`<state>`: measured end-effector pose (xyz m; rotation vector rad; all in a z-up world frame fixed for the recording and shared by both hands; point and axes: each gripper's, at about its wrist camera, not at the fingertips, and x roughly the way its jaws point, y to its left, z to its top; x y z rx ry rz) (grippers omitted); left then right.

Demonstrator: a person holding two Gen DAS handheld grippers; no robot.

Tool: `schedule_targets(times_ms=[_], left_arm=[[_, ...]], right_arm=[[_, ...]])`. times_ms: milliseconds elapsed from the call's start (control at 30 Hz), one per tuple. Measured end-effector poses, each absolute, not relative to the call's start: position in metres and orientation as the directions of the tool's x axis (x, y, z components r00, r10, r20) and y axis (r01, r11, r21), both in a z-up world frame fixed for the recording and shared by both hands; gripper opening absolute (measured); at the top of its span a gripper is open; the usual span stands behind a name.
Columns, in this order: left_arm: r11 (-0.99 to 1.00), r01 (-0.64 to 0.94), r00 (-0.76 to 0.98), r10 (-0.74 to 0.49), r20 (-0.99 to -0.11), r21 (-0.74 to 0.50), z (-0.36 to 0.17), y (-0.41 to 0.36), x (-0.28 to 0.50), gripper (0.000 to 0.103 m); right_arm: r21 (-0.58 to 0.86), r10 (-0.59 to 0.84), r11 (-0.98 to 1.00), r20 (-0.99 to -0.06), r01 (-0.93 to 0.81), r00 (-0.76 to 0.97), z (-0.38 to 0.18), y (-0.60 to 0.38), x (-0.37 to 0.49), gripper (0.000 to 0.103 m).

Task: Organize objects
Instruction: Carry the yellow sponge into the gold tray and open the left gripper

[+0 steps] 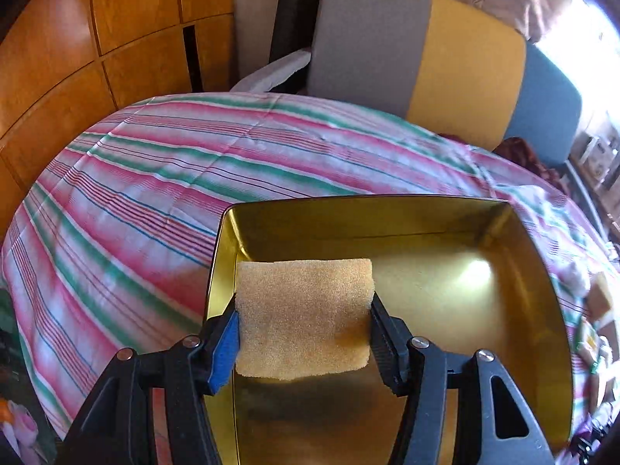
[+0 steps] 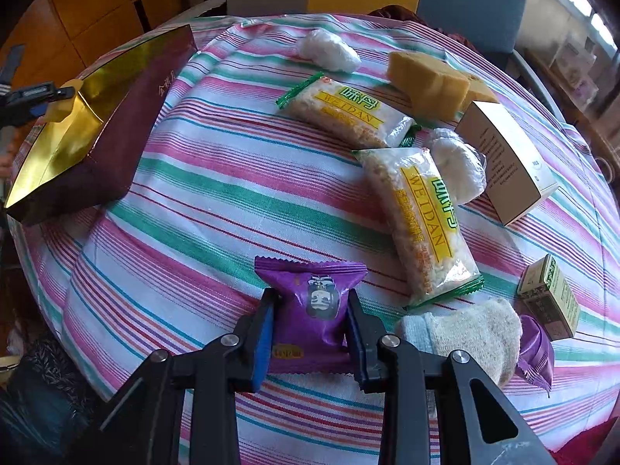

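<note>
A: Sponge (image 1: 304,317) first. Where is it?

B: Pinched between the fingers of the left gripper (image 1: 304,331), hanging over the near-left part of the gold-lined box (image 1: 542,271). Its flat face points up and its longer side runs across, finger to finger. The floor of the box lies straight below, so I judge a release would drop it inside.

A: And the right gripper (image 2: 310,333)?

B: Closed narrow on a purple packet (image 2: 312,306) near the table's (image 2: 217,178) front edge. The packet's long axis runs away from the gripper.

A: Which way must that packet travel?

B: Far left; the box sits at the table's left edge, well apart from it.
</note>
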<state>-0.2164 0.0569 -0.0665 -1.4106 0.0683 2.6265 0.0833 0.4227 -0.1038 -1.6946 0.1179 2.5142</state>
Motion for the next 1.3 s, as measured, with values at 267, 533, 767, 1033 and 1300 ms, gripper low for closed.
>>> schedule_targets(times_ms=[267, 533, 767, 1033, 1300], left_arm=[[-0.991, -0.129, -0.538, 0.034, -0.842, 0.042, -0.086, 0.064, -0.250, 0.063], [-0.987, -0.126, -0.555, -0.010, -0.832, 0.096, -0.093, 0.074, -0.261, 0.070], [-0.986, -0.157, -0.575, 0.043, -0.817, 0.058, -0.081, 0.071, -0.254, 0.082], [-0.987, -0.156, -0.624, 0.069, -0.778, 0.037, -0.054, 0.066, -0.228, 0.082], [-0.981, -0.188, -0.637, 0.164, -0.753, -0.055, -0.035, 0.054, -0.161, 0.082]], right_arm=[[0.006, 0.045, -0.991, -0.927, -0.134, -0.373, -0.107, 0.419, 0.077, 0.034], [0.005, 0.046, -0.991, -0.926, -0.136, -0.374, -0.104, 0.417, 0.081, 0.034], [-0.008, 0.056, -0.992, -0.926, -0.130, -0.373, -0.103, 0.416, 0.078, 0.034], [-0.057, 0.099, -0.991, -0.921, -0.119, -0.378, -0.103, 0.412, 0.077, 0.034], [-0.118, 0.153, -0.987, -0.908, -0.113, -0.389, -0.102, 0.409, 0.077, 0.034]])
